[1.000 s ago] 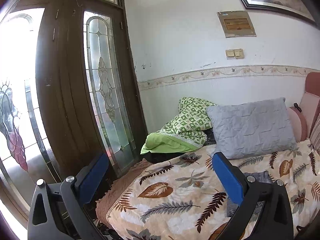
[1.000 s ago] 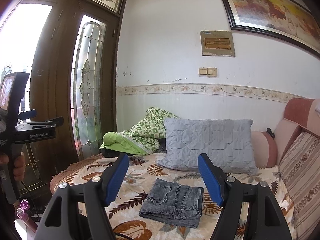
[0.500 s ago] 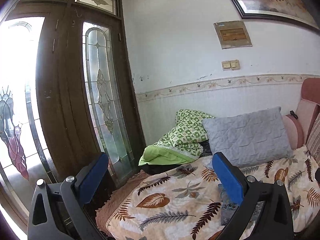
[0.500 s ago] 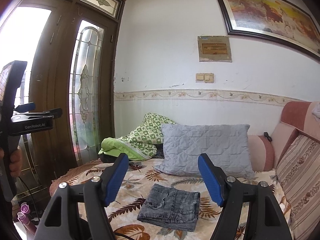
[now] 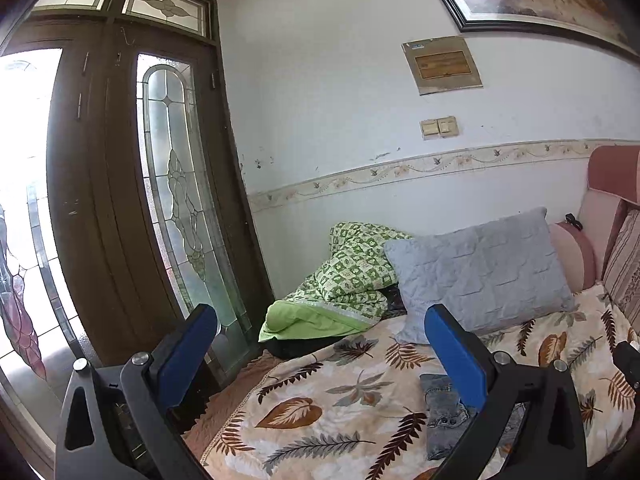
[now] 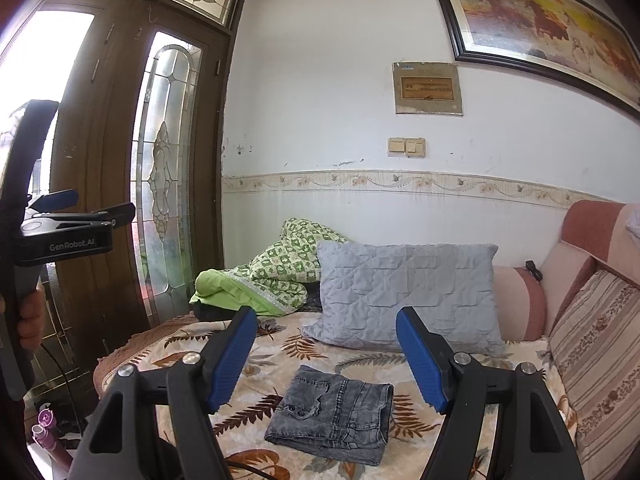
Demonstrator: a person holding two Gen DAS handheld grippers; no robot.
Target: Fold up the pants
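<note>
A: Grey washed denim, that is what the pants are, and they lie below and just ahead of the right claw, between its two blue pads, on the leaf-print bedspread.

B: Folded already?

A: It looks so. They make a compact rectangle, layers stacked, waistband buttons showing on the near left corner, edges fairly square. I judge the folding done, or nearly; at most a smoothing or a last tuck remains.

B: And the claws?

A: Both stand wide apart with nothing between the pads. The right one hovers above the denim, not touching it. The left claw sits off to the left, towards the glazed wooden door; the pants show only under its right finger, partly hidden.

B: What else is around?

A: Beyond the right claw, a quilted grey pillow leans by the wall, soft and puffy. Left of it, a crumpled green patterned blanket. The bedspread is thin, quilted, slightly rumpled. To the right, a striped cushion.
</note>
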